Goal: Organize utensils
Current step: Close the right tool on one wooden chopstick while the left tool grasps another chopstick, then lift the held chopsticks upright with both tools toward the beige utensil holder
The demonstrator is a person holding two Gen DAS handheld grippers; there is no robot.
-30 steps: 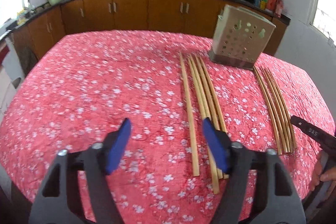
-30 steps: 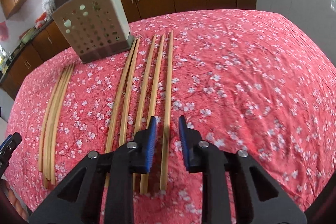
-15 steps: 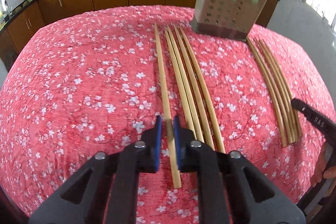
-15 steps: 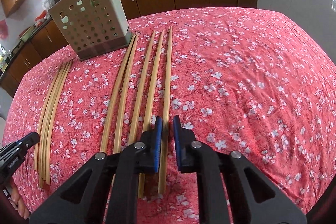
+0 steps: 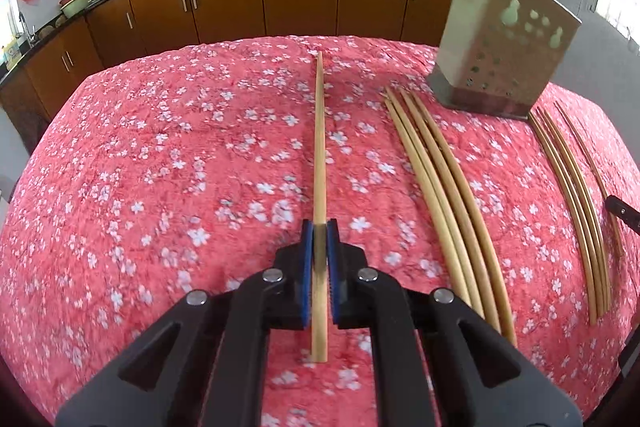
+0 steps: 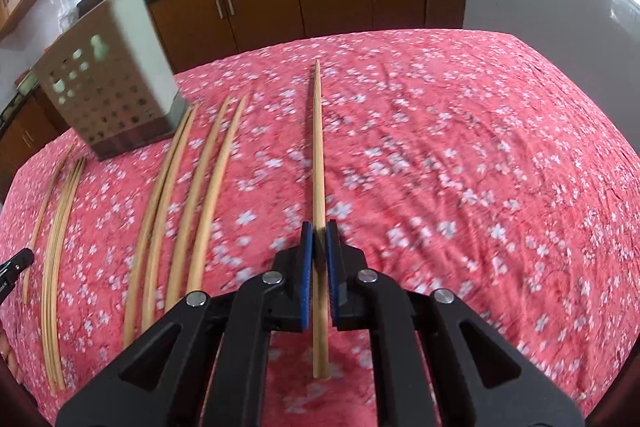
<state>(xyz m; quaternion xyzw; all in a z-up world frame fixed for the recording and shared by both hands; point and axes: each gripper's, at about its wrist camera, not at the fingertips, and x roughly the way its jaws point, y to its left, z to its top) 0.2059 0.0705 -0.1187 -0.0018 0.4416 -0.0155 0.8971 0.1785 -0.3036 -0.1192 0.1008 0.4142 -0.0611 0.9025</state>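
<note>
Each hand-held gripper clamps one bamboo chopstick: the left hand-held gripper grips a chopstick, the right hand-held gripper another chopstick, above the floral-clothed worktop, near the perforated utensil holder.

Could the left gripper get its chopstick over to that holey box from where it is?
Probably yes. The left gripper is shut on one chopstick, and the perforated holder stands upright ahead to its right. Only loose chopsticks lie flat on the cloth between; nothing tall blocks the way.
</note>
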